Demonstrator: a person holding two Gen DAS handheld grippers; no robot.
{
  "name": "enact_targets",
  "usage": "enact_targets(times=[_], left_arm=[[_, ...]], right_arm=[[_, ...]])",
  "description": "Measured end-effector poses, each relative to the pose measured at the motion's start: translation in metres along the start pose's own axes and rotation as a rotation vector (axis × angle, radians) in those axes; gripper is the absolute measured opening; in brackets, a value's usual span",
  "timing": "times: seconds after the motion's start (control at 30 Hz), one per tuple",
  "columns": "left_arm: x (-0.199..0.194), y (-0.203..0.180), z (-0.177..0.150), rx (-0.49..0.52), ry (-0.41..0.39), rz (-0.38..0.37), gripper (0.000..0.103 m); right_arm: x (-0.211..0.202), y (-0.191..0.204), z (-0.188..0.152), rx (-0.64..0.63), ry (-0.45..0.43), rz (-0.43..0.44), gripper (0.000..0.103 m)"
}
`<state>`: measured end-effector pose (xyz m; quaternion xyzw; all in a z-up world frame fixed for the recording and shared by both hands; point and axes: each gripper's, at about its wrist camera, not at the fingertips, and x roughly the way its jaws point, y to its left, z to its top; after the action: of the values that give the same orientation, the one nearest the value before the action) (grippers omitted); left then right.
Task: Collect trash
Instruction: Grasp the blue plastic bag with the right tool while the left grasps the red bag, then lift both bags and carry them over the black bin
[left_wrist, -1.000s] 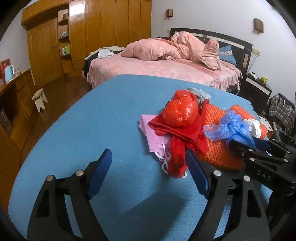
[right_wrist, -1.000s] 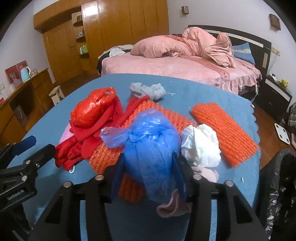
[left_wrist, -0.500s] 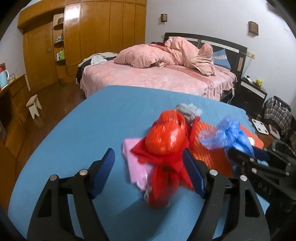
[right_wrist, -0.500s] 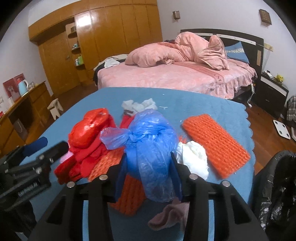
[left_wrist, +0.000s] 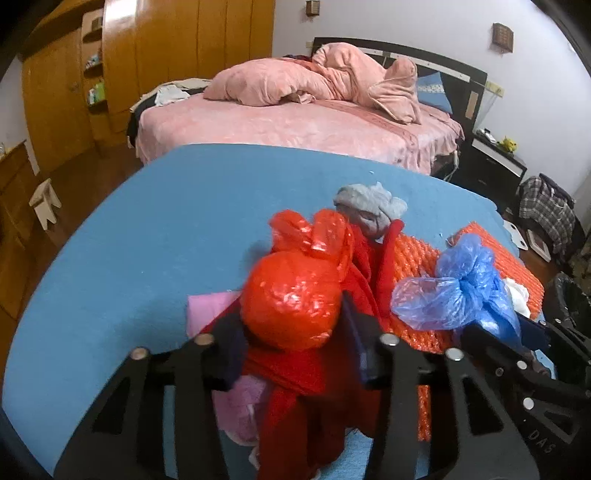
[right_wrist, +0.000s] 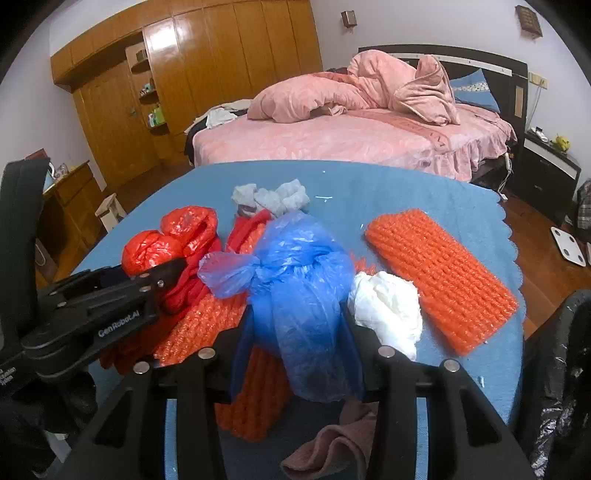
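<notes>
My left gripper (left_wrist: 295, 343) is shut on a tied red plastic bag (left_wrist: 295, 295) that lies on red cloth (left_wrist: 295, 406) on the blue table (left_wrist: 129, 258). The red bag also shows in the right wrist view (right_wrist: 166, 240). My right gripper (right_wrist: 299, 347) is shut on a tied blue plastic bag (right_wrist: 299, 288), held just above the pile; it also shows in the left wrist view (left_wrist: 461, 291). Orange bubble wrap (right_wrist: 439, 280), a white crumpled wad (right_wrist: 388, 310) and grey cloth (right_wrist: 273, 197) lie on the table.
A black trash bag (right_wrist: 561, 387) hangs open at the table's right edge. A pink mask (left_wrist: 210, 306) lies under the red cloth. A brownish cloth (right_wrist: 332, 439) lies near the front edge. A pink bed (left_wrist: 295, 122) and a wooden wardrobe (right_wrist: 203, 74) stand behind.
My left gripper moved forward over the red bag and closed on it. My right gripper kept its hold on the blue bag and lifted it slightly.
</notes>
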<state>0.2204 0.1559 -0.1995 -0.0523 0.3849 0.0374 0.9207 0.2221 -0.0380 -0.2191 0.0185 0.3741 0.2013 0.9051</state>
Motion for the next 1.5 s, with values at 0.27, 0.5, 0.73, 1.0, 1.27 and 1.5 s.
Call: enact_targets(times=[0.27,0.5,0.73,1.0,1.27,1.5], left_arm=[[-0.007,0.003,-0.003,0.003,-0.029,-0.018,0.032],[-0.047,-0.001,0.006,-0.018,-0.138,-0.054,0.032],[-0.093,-0.009,0.004,-0.009,-0.206,-0.046,0.032],[-0.126,-0.02,-0.017,-0.001,-0.202,-0.038,0.032],[-0.148,-0.049,-0.048,0.048,-0.173,-0.107,0.032],[-0.152,-0.087,-0.058,0.123,-0.174,-0.195,0.032]], right_arm=[[0.002,0.005,-0.001,-0.021,0.01,-0.016,0.044],[-0.016,0.006,0.005,-0.002,-0.046,0.009,0.043],[-0.06,0.008,0.018,0.008,-0.146,0.072,0.043],[-0.109,0.003,0.009,-0.022,-0.191,0.11,0.043],[-0.152,-0.014,-0.014,-0.035,-0.207,0.046,0.043],[-0.185,-0.061,-0.031,0.057,-0.213,-0.059,0.043]])
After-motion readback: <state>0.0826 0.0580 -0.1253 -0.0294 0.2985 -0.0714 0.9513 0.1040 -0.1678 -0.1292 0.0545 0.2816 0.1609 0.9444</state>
